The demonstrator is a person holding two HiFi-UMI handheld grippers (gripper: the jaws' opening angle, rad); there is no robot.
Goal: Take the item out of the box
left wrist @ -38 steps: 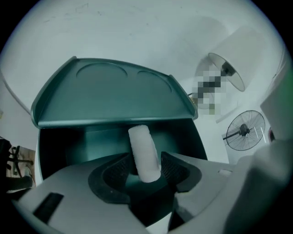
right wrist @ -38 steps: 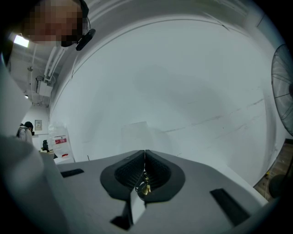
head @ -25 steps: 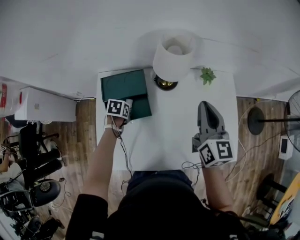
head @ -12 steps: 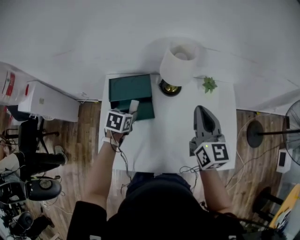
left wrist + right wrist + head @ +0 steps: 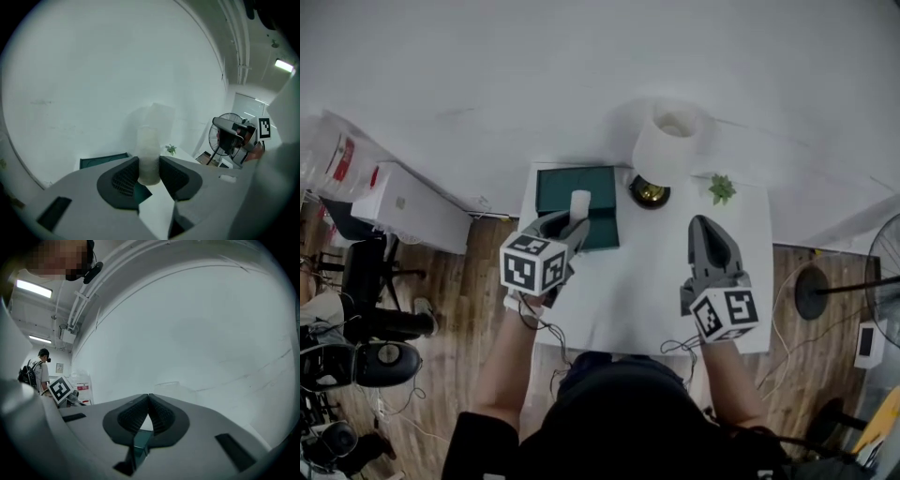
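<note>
A dark green box [image 5: 572,189] lies open at the back left of the white table [image 5: 647,272]; it also shows behind the jaws in the left gripper view as the green box [image 5: 101,161]. My left gripper [image 5: 573,218] is lifted above the box's near edge and is shut on a white cylinder [image 5: 579,203], which stands upright between the pads as the white cylinder [image 5: 149,159]. My right gripper [image 5: 705,225] hovers over the right half of the table, jaws shut and nothing in them; its tips [image 5: 148,397] meet.
A white-shaded lamp [image 5: 670,148] with a brass base stands at the back middle of the table, just right of the box. A small green plant [image 5: 722,188] sits at the back right. A standing fan [image 5: 228,136] and wooden floor lie beyond the table's right edge.
My left gripper has risen out of the box with the white cylinder and come nearer the camera. The right gripper has stayed about where it was.
</note>
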